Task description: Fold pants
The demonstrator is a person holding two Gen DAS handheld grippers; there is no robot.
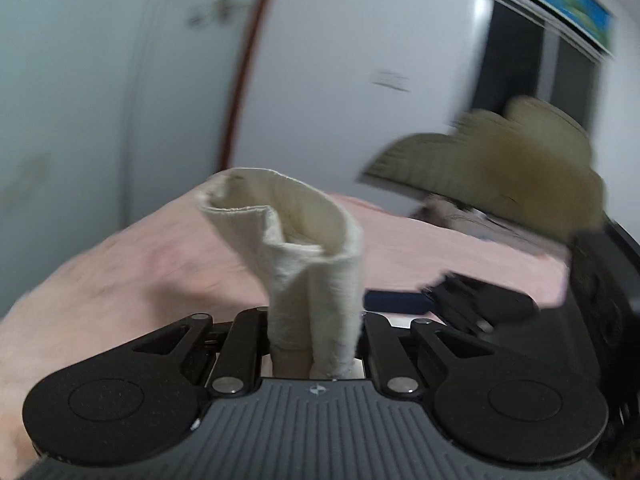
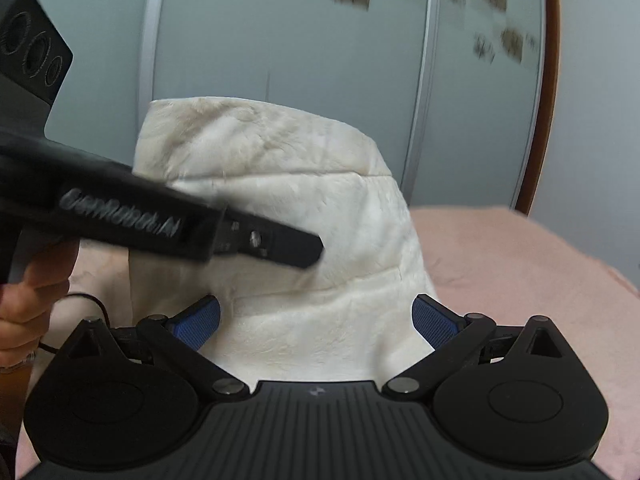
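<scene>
The pants (image 2: 280,208) are cream-white cloth, lifted above a pink bed cover (image 2: 520,280). In the left wrist view my left gripper (image 1: 316,340) is shut on a bunched edge of the pants (image 1: 304,248), which stands up between the jaws. In the right wrist view my right gripper (image 2: 316,320) is open, its blue pads (image 2: 434,320) wide on either side of the hanging cloth. The left gripper's black body (image 2: 160,224) crosses that view from the left, against the cloth. The right gripper also shows in the left wrist view (image 1: 480,304).
A straw hat (image 1: 500,160) lies at the far right of the bed. Frosted sliding doors (image 2: 280,40) stand behind the bed. A white wall and a dark window (image 1: 520,60) are at the back right. A hand (image 2: 28,304) holds the left gripper.
</scene>
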